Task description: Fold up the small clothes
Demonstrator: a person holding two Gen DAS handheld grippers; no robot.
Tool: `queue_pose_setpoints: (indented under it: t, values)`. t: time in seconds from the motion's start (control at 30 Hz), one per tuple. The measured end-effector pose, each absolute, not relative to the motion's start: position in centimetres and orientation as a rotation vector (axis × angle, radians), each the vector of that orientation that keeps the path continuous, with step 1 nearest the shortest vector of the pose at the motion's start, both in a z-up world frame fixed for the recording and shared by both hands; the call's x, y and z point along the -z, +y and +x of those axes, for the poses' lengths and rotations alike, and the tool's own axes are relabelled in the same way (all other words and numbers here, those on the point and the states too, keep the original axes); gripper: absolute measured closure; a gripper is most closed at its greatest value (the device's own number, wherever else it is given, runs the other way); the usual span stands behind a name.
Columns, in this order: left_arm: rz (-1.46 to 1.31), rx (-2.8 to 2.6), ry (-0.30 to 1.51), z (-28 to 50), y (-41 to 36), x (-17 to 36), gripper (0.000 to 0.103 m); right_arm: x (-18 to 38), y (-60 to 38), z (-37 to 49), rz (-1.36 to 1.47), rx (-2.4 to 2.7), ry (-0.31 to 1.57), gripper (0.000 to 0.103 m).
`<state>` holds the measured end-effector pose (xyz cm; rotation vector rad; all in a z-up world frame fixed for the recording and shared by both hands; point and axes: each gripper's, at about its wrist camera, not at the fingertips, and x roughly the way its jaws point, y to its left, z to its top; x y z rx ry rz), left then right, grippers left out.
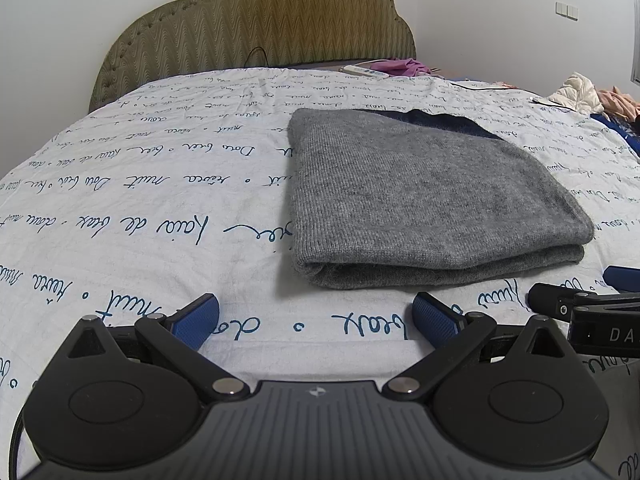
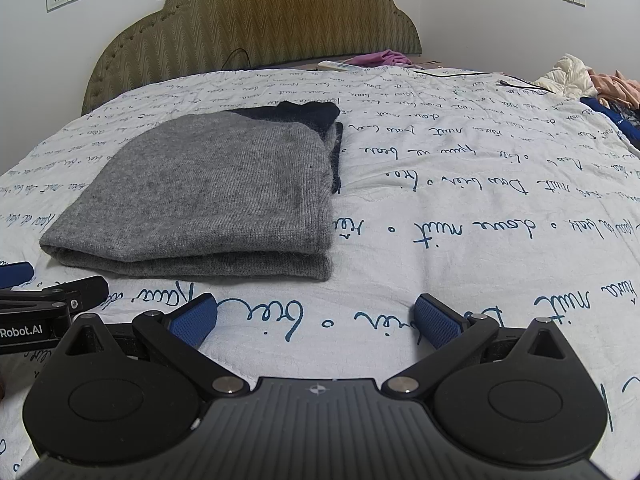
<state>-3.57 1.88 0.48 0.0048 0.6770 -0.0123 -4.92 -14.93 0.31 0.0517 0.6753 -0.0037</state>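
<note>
A grey knitted garment [image 1: 416, 196] lies folded into a flat rectangle on the bed, with a dark navy part showing at its far edge; the right wrist view shows the same grey garment [image 2: 208, 196] to the left of centre. My left gripper [image 1: 316, 320] stands open just in front of the fold's near edge, a little to its left, with nothing between its blue pads. My right gripper [image 2: 316, 318] is open too, in front of and to the right of the garment, holding nothing. Each gripper appears at the edge of the other's view.
The bed sheet [image 1: 160, 184] is white with blue handwriting print. A padded olive headboard [image 1: 256, 20] stands behind. Near the headboard lie a remote [image 1: 366, 71] and purple cloth [image 1: 408, 66]; a pile of clothes [image 2: 592, 80] and a cable sit at far right.
</note>
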Motion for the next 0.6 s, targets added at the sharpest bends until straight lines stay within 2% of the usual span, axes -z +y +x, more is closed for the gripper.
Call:
queue_pose_setpoints:
  t: [0.6]
  values:
    - [-0.007,0.026,0.694,-3.35,1.96,-0.82,0.0,-0.31,-14.91,-4.95,0.053,0.004,0.674,0.001]
